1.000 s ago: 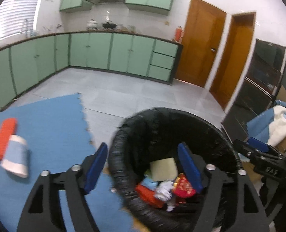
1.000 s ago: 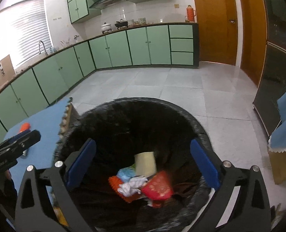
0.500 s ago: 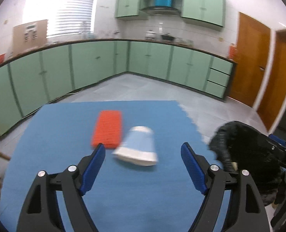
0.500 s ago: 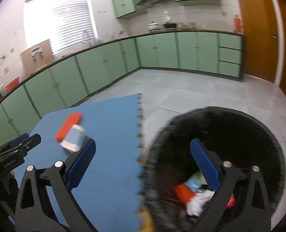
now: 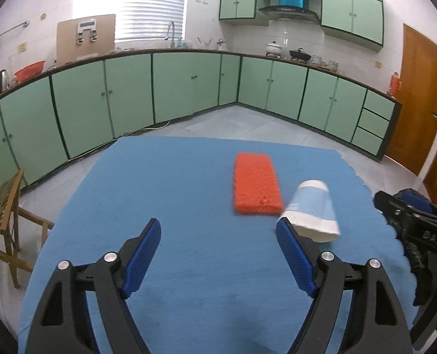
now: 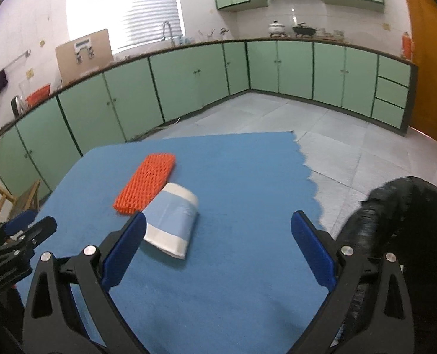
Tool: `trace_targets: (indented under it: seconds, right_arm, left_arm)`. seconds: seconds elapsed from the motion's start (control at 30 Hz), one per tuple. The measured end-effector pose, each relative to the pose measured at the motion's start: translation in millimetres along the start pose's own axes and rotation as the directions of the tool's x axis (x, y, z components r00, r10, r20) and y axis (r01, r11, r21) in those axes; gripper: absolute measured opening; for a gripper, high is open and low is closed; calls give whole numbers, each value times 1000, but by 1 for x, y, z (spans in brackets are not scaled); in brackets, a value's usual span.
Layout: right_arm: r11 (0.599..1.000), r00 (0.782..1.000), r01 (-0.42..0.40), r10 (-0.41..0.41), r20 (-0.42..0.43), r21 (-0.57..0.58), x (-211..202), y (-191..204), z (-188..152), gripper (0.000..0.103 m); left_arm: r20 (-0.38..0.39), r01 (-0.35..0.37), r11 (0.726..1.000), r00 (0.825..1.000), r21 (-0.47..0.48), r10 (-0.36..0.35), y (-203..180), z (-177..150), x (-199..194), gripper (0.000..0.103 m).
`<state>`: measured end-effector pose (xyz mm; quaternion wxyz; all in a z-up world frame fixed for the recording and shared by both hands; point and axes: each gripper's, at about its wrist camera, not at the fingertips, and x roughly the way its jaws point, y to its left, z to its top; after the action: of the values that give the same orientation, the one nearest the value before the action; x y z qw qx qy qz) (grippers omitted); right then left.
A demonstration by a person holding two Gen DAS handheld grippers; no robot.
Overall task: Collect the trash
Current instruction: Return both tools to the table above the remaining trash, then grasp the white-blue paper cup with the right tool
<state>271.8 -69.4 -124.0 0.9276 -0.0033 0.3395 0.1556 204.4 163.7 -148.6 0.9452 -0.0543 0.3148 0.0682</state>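
An orange foam net sleeve [image 5: 255,187] [image 6: 146,185] lies flat on the blue mat [image 5: 174,194] [image 6: 248,177]. Beside it a light blue and white paper cup [image 5: 313,214] [image 6: 172,224] lies on its side. My left gripper [image 5: 218,240] hovers open over the mat, with the cup just beyond its right fingertip and nothing between its jaws. My right gripper [image 6: 218,233] is open too and holds nothing; the cup lies just past its left fingertip. The black-lined trash bin [image 6: 401,215] stands off the mat's right edge.
Green kitchen cabinets [image 5: 189,88] run along the far walls across a grey tiled floor [image 6: 336,135]. A wooden chair [image 5: 3,221] stands left of the mat. Brown doors [image 5: 419,103] are at the right. The right gripper's body [image 5: 419,224] shows at the left wrist view's right edge.
Both grippers swung left, away from above the trash bin, and now face the mat with the sleeve and cup. Both stayed open and empty.
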Motion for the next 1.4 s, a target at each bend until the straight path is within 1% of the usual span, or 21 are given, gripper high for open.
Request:
trace_targets:
  seconds: [0.2, 0.27, 0.33, 0.57, 0.67, 0.77, 0.83, 0.87, 0.9, 0.97, 1.0, 1.03, 1.13, 1.27, 1.4]
  right_arm:
    - [1000, 998, 1, -2, -60, -17, 35, 15, 3, 95]
    - [1000, 996, -2, 0, -85, -23, 45, 18, 2, 93]
    - [1000, 994, 1, -4, -106, -32, 52, 22, 0, 86]
    - [999, 987, -17, 10, -161, -45, 69, 32, -10, 81]
    - [997, 980, -65, 58, -191, -33, 75, 35, -12, 73]
    - [992, 968, -127, 119, -219, -23, 78, 37, -13, 55]
    - [991, 970, -129, 121, -212, -26, 75, 37, -13, 53]
    - [991, 970, -136, 129, -206, -20, 73, 37, -13, 48]
    - [990, 970, -142, 138, -200, -6, 71, 34, -12, 37]
    - [988, 968, -156, 156, -196, 16, 68, 29, -12, 31]
    - [987, 968, -159, 159, -193, 19, 67, 28, -12, 24]
    - [986, 968, -164, 165, -188, 20, 64, 26, -13, 21]
    - [985, 969, -173, 172, -175, 12, 57, 23, -15, 16]
    - [987, 976, -159, 161, -146, 22, 44, 14, -13, 16]
    - [991, 984, -123, 128, -123, 49, 39, -4, -7, 16]
  left_arm:
    - [-21, -15, 999, 1000, -35, 14, 17, -4, 10, 79]
    - [-21, -15, 999, 1000, -42, 15, 21, -3, 12, 79]
    - [-20, -17, 999, 1000, -42, 16, 22, -2, 14, 79]
    - [-29, -17, 999, 999, -44, 16, 27, -1, 22, 79]
    - [-32, -20, 999, 999, -47, 18, 30, -1, 23, 79]
    - [-38, -22, 998, 999, -51, 20, 32, -2, 26, 79]
    - [-42, -24, 998, 999, -53, 22, 33, -3, 27, 79]
    - [-45, -25, 998, 999, -54, 23, 33, -4, 28, 79]
    - [-49, -25, 998, 999, -56, 23, 34, -4, 29, 79]
    - [-55, -25, 998, 998, -58, 22, 33, -6, 30, 79]
    - [-57, -23, 998, 998, -58, 20, 32, -6, 30, 79]
    - [-59, -21, 998, 998, -57, 18, 30, -7, 30, 79]
    - [-58, -13, 999, 998, -49, 10, 24, -6, 30, 79]
    - [-53, 0, 999, 999, -47, -3, 16, -3, 31, 79]
    - [-49, 19, 999, 999, -41, -21, 5, 1, 36, 79]
